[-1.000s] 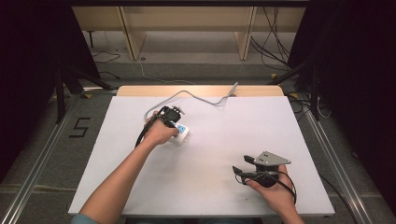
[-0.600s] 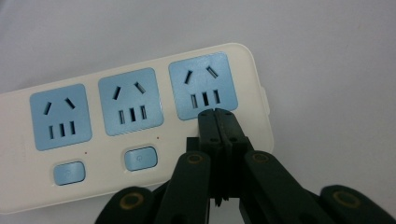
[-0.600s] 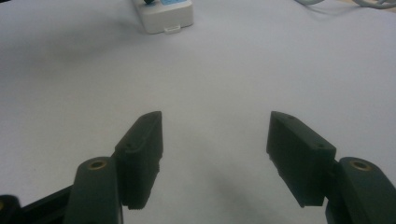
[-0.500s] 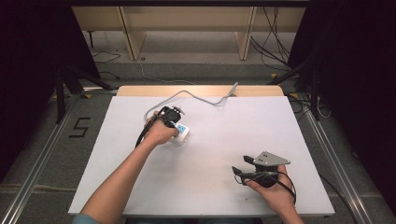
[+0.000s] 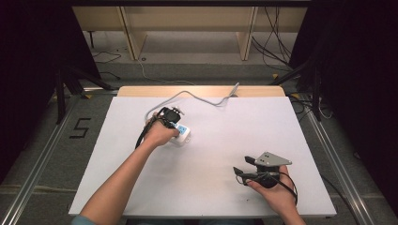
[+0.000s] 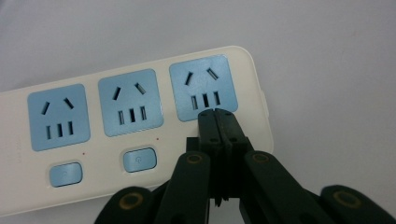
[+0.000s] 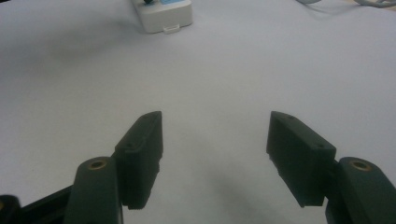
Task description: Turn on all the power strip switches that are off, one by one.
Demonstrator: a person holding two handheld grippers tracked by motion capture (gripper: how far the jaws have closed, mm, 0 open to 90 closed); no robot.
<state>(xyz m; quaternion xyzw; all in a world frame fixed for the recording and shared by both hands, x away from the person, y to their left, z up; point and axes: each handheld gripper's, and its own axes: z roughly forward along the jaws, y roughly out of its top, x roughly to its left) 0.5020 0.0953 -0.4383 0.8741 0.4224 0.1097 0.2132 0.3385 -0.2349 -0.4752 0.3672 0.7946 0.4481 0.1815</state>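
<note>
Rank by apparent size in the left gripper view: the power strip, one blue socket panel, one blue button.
1. Power strip, largest.
2. Socket panel; the three panels look alike.
3. Button, smallest; the two buttons look alike.
The shut left gripper hides part of the strip.

place: lab | cues: black curtains (image 5: 28, 70); aluminium rails (image 5: 42, 164); white table (image 5: 211, 154)

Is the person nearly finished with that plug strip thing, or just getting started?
Looks like the middle of it. Done: the left gripper, jaws shut with nothing between them, has its tips down at the white power strip, below the end socket. In hand: it seems to be pressing there, though the tips hide what is under them. Left: the two switch buttons look untouched, and the right gripper waits open over the bare table.
</note>
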